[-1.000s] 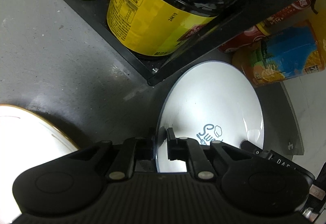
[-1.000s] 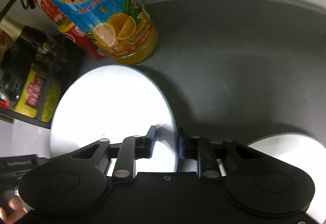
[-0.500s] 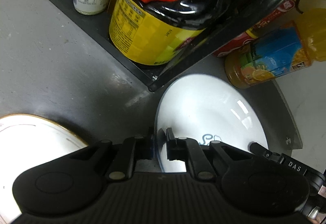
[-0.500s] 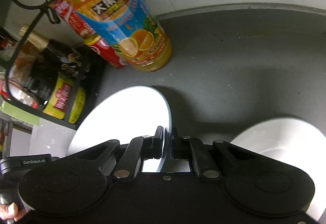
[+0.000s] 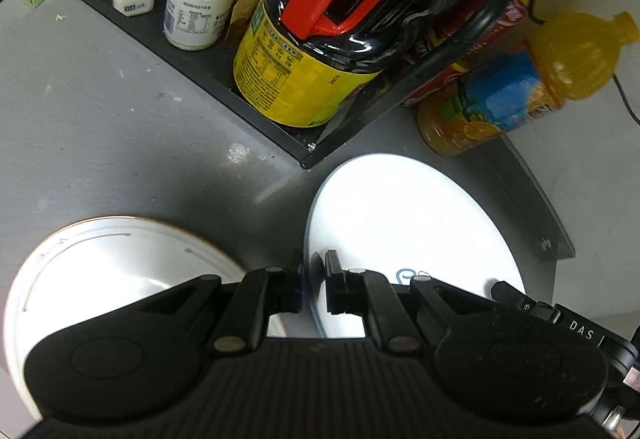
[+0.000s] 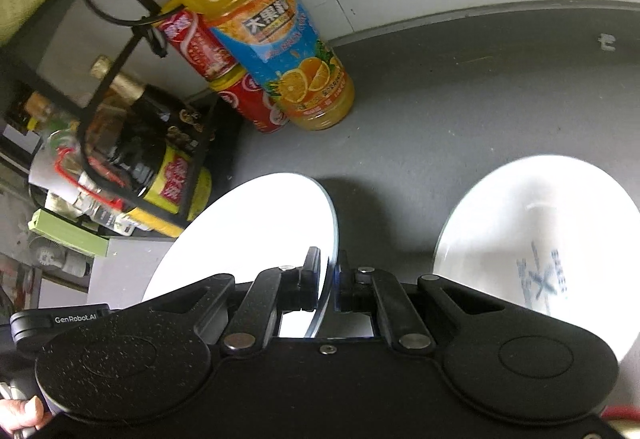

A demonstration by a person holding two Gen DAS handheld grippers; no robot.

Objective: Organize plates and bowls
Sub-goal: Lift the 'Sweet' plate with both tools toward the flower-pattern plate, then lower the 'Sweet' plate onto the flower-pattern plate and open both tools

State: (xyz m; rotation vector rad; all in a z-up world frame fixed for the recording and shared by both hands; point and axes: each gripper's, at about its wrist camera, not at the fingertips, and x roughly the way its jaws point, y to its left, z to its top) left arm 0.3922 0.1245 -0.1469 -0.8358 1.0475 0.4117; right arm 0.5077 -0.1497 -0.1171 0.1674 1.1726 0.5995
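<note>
- Left wrist view: my left gripper [image 5: 313,281] is clamped on the near rim of the white plate [image 5: 404,231], one finger on each side of the edge.
- A second ago the plate stood steeply tilted with its blue lettering in plain sight; now it lies much flatter over the grey countertop [image 5: 100,127], and only a trace of the lettering peeks out above the gripper.
- The plate's far edge sits just beside the corner of the black rack [image 5: 304,155], which carries the big soy sauce jug [image 5: 320,51] and a white jar [image 5: 200,3].
- The gold-rimmed bowl [image 5: 116,259] at the lower left shows far more of itself than it did before.
- The orange juice bottle [image 5: 520,91] now appears whole, near the countertop's back corner.
- Right wrist view: my right gripper [image 6: 329,281] pinches the opposite rim of the same plate [image 6: 256,227]; the jaws have narrowed onto the edge since a second ago.
- Only this view shows a second white bowl [image 6: 536,235] with blue markings at the right, well apart from the plate, and the red can [image 6: 252,103] touching the juice bottle [image 6: 272,39].
- The gold-rimmed bowl shows only in the left view.
</note>
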